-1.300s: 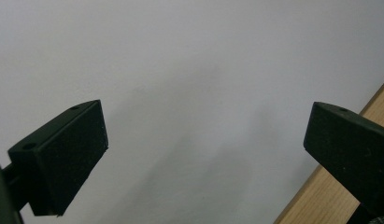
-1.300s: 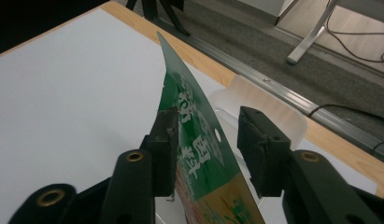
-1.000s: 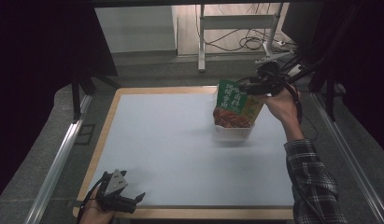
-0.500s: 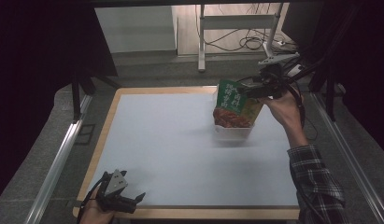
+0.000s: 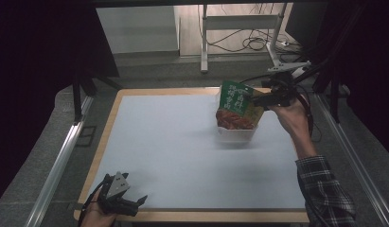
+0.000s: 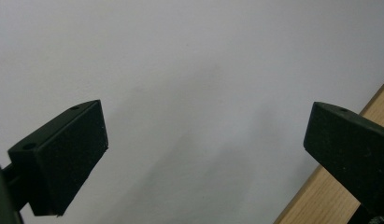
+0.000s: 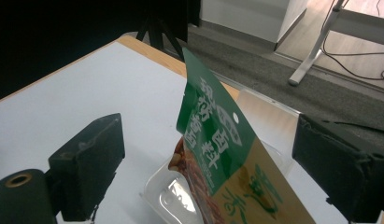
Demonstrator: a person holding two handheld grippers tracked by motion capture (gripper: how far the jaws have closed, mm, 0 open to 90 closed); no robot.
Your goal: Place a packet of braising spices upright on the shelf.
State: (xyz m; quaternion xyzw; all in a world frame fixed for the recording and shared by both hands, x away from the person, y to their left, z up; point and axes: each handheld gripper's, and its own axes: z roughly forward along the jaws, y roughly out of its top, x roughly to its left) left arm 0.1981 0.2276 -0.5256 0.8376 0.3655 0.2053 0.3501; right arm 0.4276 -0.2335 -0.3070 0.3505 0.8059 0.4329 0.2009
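A green and tan snack packet stands tilted in a clear plastic container at the back right of the white mat. My right gripper is just to the packet's right and points at it. Its jaws have just been opening. The packet's top lies between them with both pads clear of it. At the front left corner my left gripper rests low over the mat, open, with nothing between its fingers.
The mat covers a wooden table whose edge shows in the left gripper view. Metal rails run along both sides. Desk legs and cables stand on the floor behind. Dark curtains close in left and right.
My right gripper has let go of the packet's top and drawn a little to the right. The packet stays in the container. The left hand has kept still.
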